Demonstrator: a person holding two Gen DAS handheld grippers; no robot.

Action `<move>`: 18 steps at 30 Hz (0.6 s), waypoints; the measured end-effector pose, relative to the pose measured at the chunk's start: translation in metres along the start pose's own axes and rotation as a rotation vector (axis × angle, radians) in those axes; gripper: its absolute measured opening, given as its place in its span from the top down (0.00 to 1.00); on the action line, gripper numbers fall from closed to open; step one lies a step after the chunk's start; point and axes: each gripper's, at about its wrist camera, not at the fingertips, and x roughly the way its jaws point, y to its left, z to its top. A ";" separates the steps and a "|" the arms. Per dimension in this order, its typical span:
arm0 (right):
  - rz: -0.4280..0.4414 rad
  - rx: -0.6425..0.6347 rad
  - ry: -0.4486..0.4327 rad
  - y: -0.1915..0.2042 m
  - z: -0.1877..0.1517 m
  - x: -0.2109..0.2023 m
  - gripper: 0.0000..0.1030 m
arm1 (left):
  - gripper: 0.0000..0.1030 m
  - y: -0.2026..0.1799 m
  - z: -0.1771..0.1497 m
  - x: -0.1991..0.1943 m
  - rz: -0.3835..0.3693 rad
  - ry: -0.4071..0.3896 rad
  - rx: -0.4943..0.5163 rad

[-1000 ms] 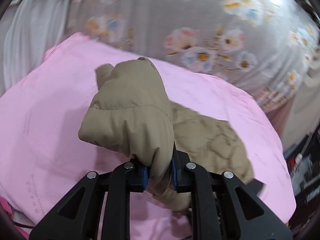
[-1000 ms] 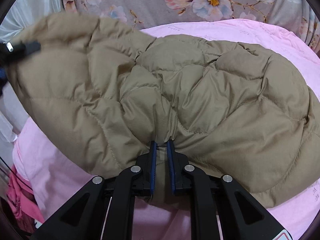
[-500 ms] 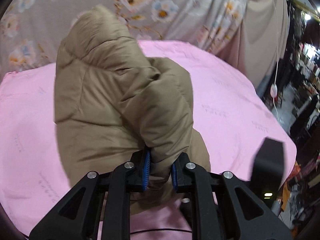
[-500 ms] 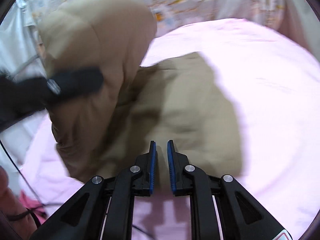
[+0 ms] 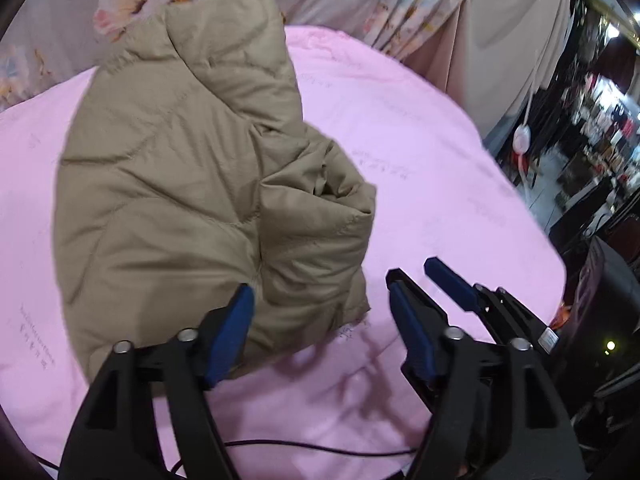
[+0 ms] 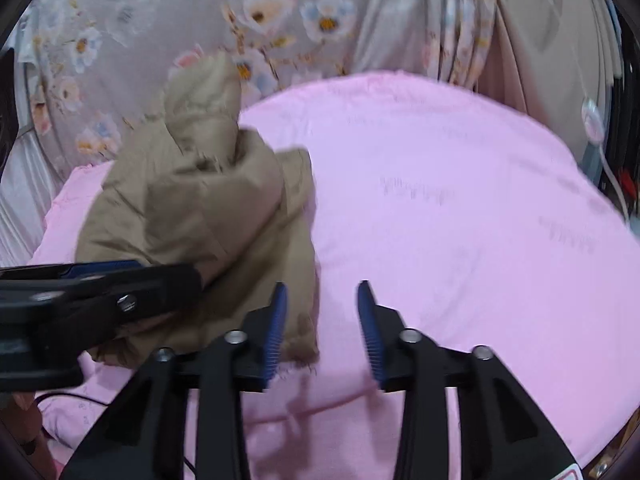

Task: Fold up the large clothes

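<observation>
The tan quilted jacket [image 5: 192, 184] lies bunched in a folded heap on the pink sheet [image 5: 432, 152] covering the surface, toward the left half of that sheet in both views; one padded fold stands up at the far end of the heap, near the floral curtain [image 5: 132, 4], and a thicker rolled section sits at the heap's right side. The left gripper [image 5: 322, 316] has its jaws spread wide and holds nothing; its left blue pad [image 5: 232, 328] sits over the near edge of the jacket, whether touching cannot be told, and its right pad stands over bare sheet, just beside the jacket's near right corner. The right gripper [image 6: 322, 322] also has its jaws parted, gripping nothing; its left pad overlaps the jacket's near right edge in the right wrist view, and its right pad is over bare pink sheet. In the left wrist view the right gripper [image 5: 432, 280] appears just to the right of the left one, its two blue-padded fingers apart; in the right wrist view the left gripper [image 6: 104, 280] crosses the frame from the left edge, in front of the lower part of the jacket. A thin black cable [image 5: 320, 450] runs across the near edge of the sheet; a cluttered dark area lies beyond the surface on the right.
</observation>
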 end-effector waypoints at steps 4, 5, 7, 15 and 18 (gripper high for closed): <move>0.012 -0.066 -0.094 0.013 0.023 -0.022 0.49 | 0.14 0.018 -0.004 -0.053 -0.032 -0.091 -0.018; 0.029 -0.074 -0.111 0.014 0.031 -0.026 0.46 | 0.13 0.030 -0.005 -0.068 -0.007 -0.129 -0.044; 0.079 -0.081 -0.136 0.021 0.041 -0.035 0.40 | 0.13 0.059 -0.005 -0.086 0.083 -0.180 -0.112; 0.177 -0.133 -0.034 0.060 0.084 0.005 0.34 | 0.14 0.146 -0.006 -0.089 0.291 -0.179 -0.344; 0.187 -0.160 0.065 0.070 0.086 0.035 0.38 | 0.14 0.153 -0.008 -0.084 0.298 -0.163 -0.357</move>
